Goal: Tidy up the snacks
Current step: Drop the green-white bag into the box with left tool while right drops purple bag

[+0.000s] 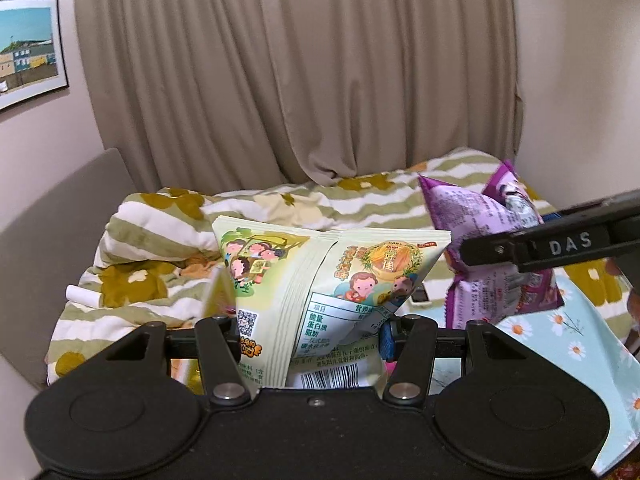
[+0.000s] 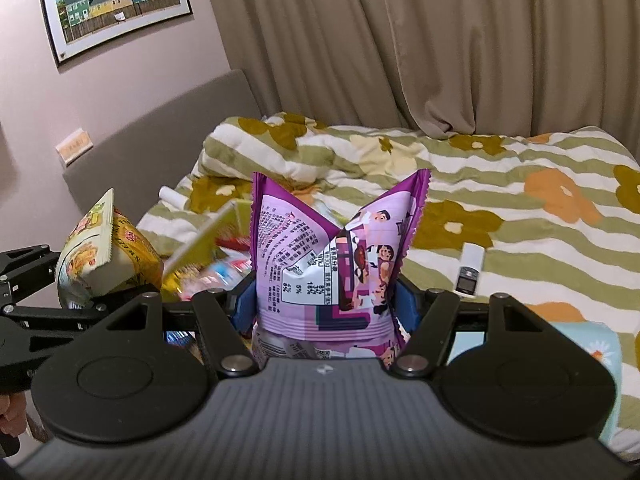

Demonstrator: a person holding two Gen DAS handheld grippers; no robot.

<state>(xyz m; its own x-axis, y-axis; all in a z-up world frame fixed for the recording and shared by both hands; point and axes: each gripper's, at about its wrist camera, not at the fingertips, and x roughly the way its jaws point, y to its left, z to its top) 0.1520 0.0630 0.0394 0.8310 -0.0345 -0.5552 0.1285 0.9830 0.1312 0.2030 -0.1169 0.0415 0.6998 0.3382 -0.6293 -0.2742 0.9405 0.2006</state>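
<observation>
Your left gripper [image 1: 312, 334] pinches one green bag [image 1: 320, 276]; your right gripper [image 2: 324, 308] pinches one purple bag [image 2: 328, 256]. Both are above the quilt [image 2: 500, 184]. Blurred snacks [image 2: 224, 268] lie below, perhaps several.

The green snack bag [image 1: 320, 280] hides the left gripper's fingertips [image 1: 386, 340] almost fully. At 8 o'clock, a yellow packet [image 1: 216, 296] is blurred. The purple snack bag [image 2: 332, 256] covers the right gripper's pads [image 2: 242, 308]; behind it the snack pile [image 2: 224, 268] is too blurred to read.
</observation>
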